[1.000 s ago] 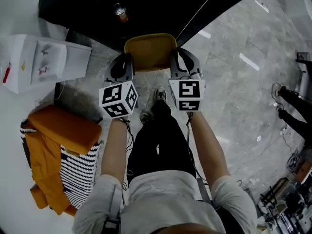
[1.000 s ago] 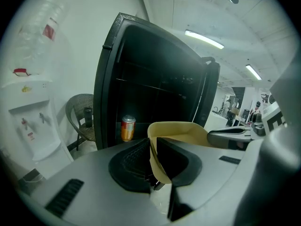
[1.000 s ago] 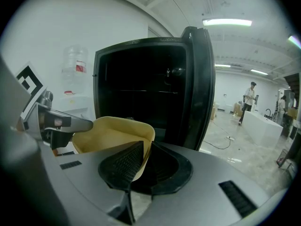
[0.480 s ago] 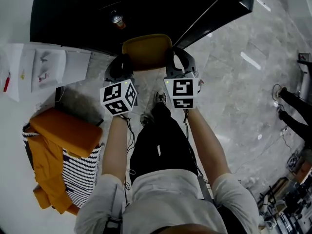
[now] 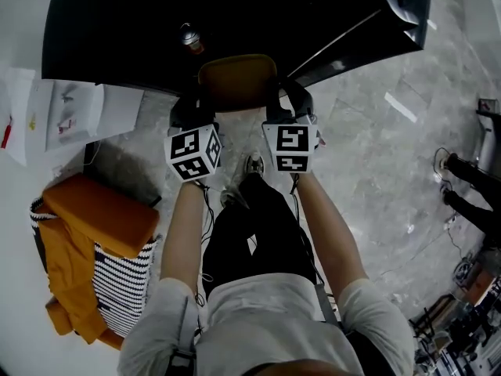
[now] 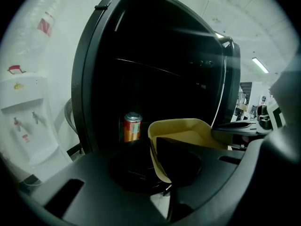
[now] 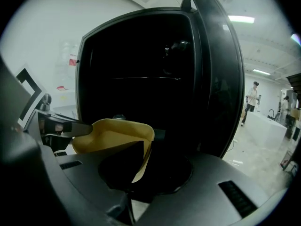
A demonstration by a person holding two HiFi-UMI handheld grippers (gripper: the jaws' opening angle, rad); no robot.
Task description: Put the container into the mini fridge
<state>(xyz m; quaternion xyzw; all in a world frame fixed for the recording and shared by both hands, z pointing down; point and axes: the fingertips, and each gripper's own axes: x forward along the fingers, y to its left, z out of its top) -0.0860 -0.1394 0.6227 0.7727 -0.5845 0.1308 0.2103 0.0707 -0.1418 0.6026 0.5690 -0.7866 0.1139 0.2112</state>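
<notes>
A yellow, shallow container [image 5: 237, 81] hangs between my two grippers right at the mouth of the open black mini fridge [image 5: 117, 22]. My left gripper [image 5: 196, 102] is shut on its left rim and my right gripper [image 5: 283, 99] on its right rim. In the left gripper view the container [image 6: 188, 131] has its wall pinched by the left gripper [image 6: 157, 160]. The right gripper view shows the container [image 7: 115, 133] clamped by the right gripper [image 7: 141, 160]. The fridge's dark inside [image 6: 155, 69] holds an orange can [image 6: 132, 127], which also shows as the can [image 5: 190, 39] from above. The fridge door [image 5: 376, 22] stands swung open to the right.
A white water dispenser [image 5: 63, 112] stands left of the fridge. An orange cloth [image 5: 94, 218] lies over a striped basket [image 5: 125, 276] at my left. Another person's legs [image 5: 470, 171] and cables show at the far right on the grey floor.
Both grippers have carried the container forward and a little lower, from in front of the fridge up to its opening. The grip on both rims looks unchanged.
</notes>
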